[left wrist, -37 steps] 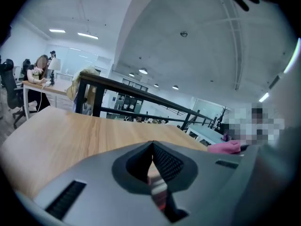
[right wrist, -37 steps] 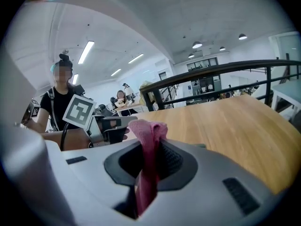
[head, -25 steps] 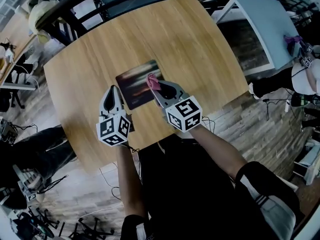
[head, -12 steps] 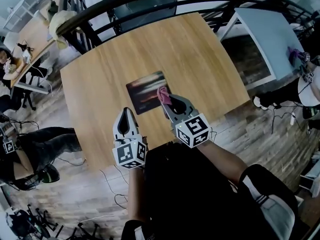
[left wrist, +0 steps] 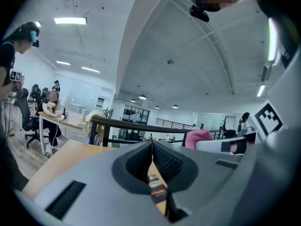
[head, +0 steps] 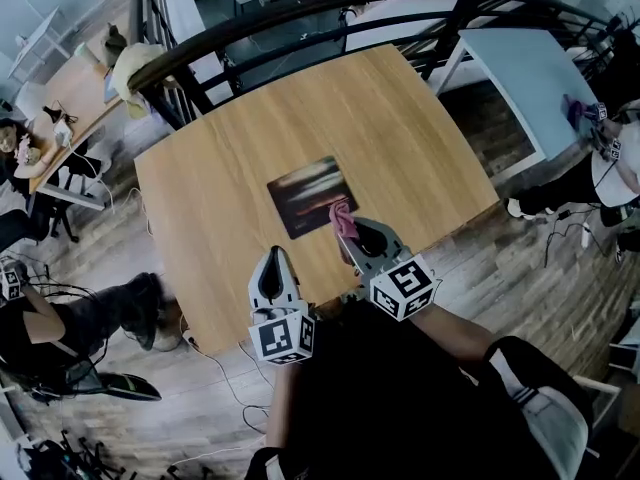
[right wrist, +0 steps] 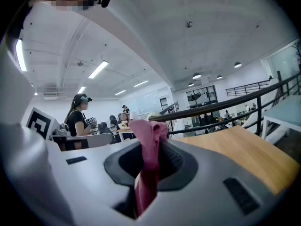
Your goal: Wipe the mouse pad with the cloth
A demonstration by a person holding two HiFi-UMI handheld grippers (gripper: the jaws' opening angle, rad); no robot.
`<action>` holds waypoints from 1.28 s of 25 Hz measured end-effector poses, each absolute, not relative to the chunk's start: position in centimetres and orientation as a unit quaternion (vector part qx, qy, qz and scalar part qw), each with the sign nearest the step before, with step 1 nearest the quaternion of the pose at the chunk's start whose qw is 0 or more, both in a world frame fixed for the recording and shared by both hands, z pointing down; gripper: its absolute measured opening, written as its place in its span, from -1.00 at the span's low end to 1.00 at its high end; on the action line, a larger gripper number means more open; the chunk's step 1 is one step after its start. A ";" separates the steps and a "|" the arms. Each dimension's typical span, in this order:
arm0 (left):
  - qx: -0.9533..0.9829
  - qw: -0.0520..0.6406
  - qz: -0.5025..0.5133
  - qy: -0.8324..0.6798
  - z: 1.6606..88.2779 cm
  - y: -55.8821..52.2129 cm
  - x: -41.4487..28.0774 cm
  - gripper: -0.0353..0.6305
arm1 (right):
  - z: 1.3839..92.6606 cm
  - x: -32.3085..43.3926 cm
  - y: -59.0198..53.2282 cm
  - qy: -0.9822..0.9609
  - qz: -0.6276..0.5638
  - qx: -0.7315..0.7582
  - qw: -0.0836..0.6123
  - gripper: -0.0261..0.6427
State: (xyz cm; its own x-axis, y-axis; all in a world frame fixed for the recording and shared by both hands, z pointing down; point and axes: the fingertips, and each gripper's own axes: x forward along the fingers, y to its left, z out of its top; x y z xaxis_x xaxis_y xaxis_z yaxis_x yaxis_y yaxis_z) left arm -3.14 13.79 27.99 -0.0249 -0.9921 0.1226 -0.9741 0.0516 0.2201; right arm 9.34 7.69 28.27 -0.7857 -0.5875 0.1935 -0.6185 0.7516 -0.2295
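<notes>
Pink cloth (head: pixel 342 218), dark mouse pad (head: pixel 308 196) with pale streaks, light wood-grain table (head: pixel 400 118)

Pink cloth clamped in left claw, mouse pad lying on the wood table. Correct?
No. The pink cloth is clamped in the right claw, per the right gripper view; the left claw is shut, empty. The mouse pad does lie on the wood table.

Left hand-held gripper (head: pixel 273 258) and right hand-held gripper (head: pixel 352 238): grey tapered shells, each carrying a white cube (head: pixel 282 336) with black square markers. Wearer's top (head: pixel 380 398) black.
</notes>
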 end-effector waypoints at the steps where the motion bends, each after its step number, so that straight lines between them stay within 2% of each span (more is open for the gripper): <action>1: 0.691 0.120 -0.037 -0.712 27.7 14.1 -3.1 -0.82 | 28.2 9.3 8.3 -0.934 0.141 0.325 0.055 -0.73; 7: 0.694 0.095 -0.049 -0.713 25.4 15.8 -3.3 -0.82 | 27.7 9.2 11.4 -0.934 0.135 0.326 0.058 -0.73; 32: 0.704 0.092 -0.055 -0.702 24.1 18.2 -3.1 -0.82 | 26.7 9.7 14.0 -0.927 0.130 0.347 0.053 -0.73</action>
